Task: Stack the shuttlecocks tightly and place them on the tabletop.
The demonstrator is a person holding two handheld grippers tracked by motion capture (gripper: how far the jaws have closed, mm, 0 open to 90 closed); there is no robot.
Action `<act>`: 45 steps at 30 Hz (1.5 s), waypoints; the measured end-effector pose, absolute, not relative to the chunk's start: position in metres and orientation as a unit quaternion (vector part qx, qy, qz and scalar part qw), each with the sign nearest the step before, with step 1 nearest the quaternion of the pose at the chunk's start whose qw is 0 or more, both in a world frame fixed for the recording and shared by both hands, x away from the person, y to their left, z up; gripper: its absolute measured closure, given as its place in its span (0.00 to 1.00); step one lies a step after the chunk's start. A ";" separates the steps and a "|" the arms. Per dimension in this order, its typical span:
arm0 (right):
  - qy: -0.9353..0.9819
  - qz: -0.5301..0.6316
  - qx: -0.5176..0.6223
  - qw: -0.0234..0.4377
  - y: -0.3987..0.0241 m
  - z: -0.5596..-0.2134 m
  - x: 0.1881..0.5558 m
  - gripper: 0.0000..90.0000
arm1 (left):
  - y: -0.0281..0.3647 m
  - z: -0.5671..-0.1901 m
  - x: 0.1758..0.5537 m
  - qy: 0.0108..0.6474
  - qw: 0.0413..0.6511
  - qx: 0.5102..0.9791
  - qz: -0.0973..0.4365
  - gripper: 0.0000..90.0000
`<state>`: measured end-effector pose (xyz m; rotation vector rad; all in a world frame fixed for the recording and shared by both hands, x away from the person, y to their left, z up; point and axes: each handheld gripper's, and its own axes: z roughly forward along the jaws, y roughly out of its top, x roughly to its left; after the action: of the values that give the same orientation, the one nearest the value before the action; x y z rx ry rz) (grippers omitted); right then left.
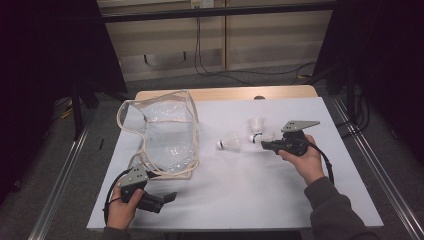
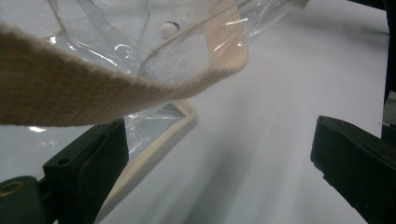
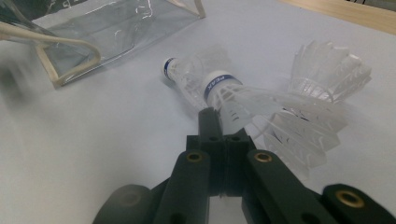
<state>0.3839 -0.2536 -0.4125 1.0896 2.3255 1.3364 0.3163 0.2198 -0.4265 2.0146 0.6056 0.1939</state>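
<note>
Three shuttlecocks lay on the worktop (image 1: 280,200) beside the clear bag (image 1: 167,135); the right tongs (image 1: 265,145) were clamped shut on one shuttlecock (image 3: 243,100), presumably for bagging. The left tongs (image 1: 170,196) stood open and empty by the bag's strap (image 2: 93,95), apparently ready to hold it open.

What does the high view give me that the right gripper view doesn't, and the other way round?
High view: the left gripper, open beside the clear plastic bag with beige webbing trim. Right gripper view: the right gripper shut on a white feathered shuttlecock's skirt, near its blue band. Both: the bag, two loose shuttlecocks, the white table.
</note>
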 end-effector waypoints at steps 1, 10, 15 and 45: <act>0.798 0.456 0.374 0.124 -0.253 -0.412 0.384 1.00 | 0.220 -0.427 0.316 0.250 0.493 0.830 0.079 0.05; 0.802 0.450 0.373 0.127 -0.247 -0.410 0.389 1.00 | 0.220 -0.427 0.316 0.251 0.494 0.829 0.078 0.05; 0.802 0.445 0.377 0.129 -0.245 -0.412 0.391 1.00 | 0.220 -0.427 0.316 0.251 0.494 0.828 0.079 0.05; 0.810 0.426 0.378 0.138 -0.233 -0.420 0.399 1.00 | 0.219 -0.427 0.316 0.251 0.496 0.827 0.079 0.04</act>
<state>0.3990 -0.2329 -0.4200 1.0923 2.3437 1.2322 0.3160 0.2193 -0.4273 2.0034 0.6083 0.1920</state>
